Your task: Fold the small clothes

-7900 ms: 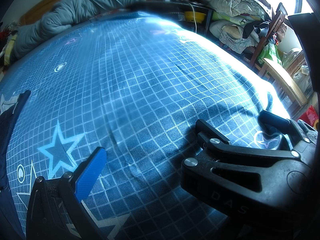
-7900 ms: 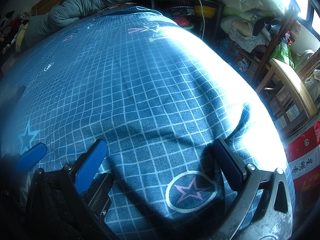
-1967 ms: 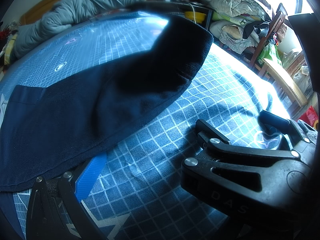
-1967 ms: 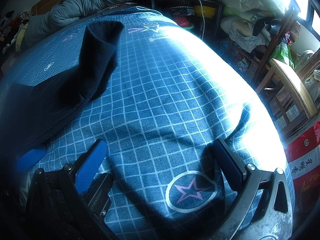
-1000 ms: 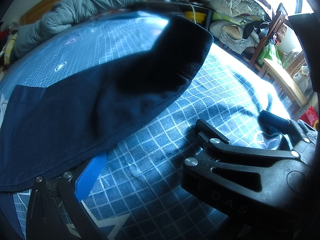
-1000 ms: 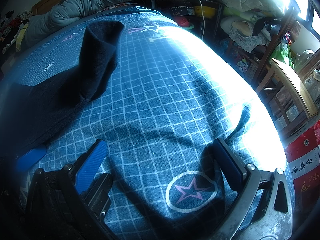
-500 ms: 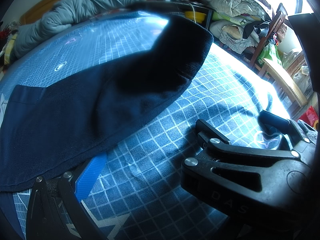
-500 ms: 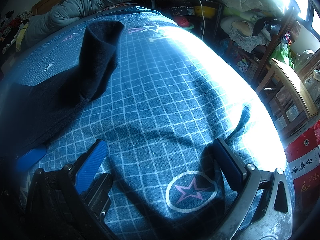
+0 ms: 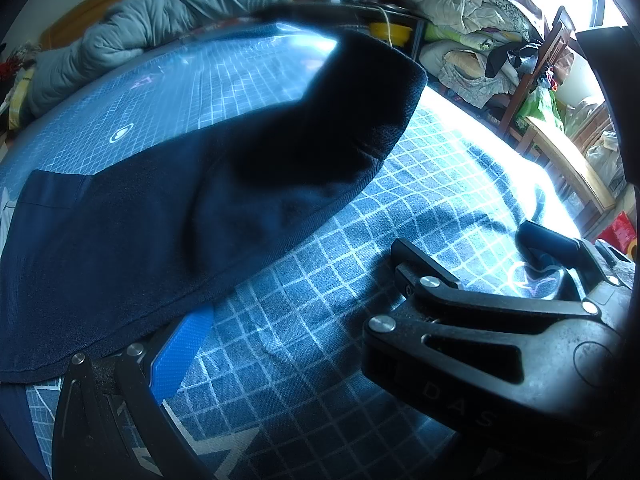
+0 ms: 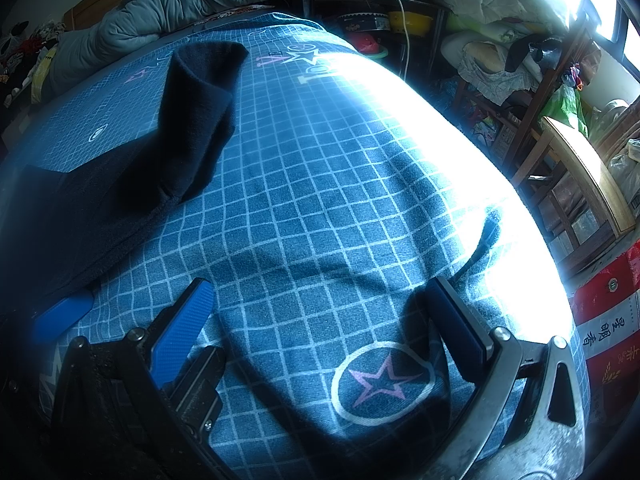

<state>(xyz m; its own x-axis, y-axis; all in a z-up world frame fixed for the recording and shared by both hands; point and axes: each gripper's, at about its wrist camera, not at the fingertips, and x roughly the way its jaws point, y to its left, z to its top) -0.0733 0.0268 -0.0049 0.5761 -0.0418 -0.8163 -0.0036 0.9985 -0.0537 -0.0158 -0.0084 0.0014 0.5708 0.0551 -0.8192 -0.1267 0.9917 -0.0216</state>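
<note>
Garment: I see a dark navy garment (image 9: 152, 232) lying on the bed, to the left of both grippers; its far end is humped up in a soft bulge rather than flat, and its near hem runs just over the left gripper's blue finger pad (image 9: 180, 344).
Left gripper (image 9: 288, 320): I read its jaws as standing wide apart and gripping nothing; the hem only drapes across the tip of the blue pad, and the black finger on the other side sits on bare sheet.
Right gripper (image 10: 320, 328): also spread wide and empty, resting low on the sheet, well apart from the cloth.
Step in hand: by my judgement, flattening the piece before the first fold, which is not yet begun.
How I would do it well: I would take the near hem with the left gripper, bring the right across to the raised far end, and draw the two apart so the hump lies down; pinch only one layer, low, so the sheet is not caught with it.
Risk: the knit looks limp and may bunch again if dragged.
Surface: a blue bedsheet (image 10: 320, 200) with a white grid and star prints, gently wrinkled, sunlit on the right.
Room: a grey duvet (image 10: 180, 12) rolled at the head, heaped laundry (image 9: 460, 8) and a wooden chair (image 10: 580, 168) beside the bed.
</note>
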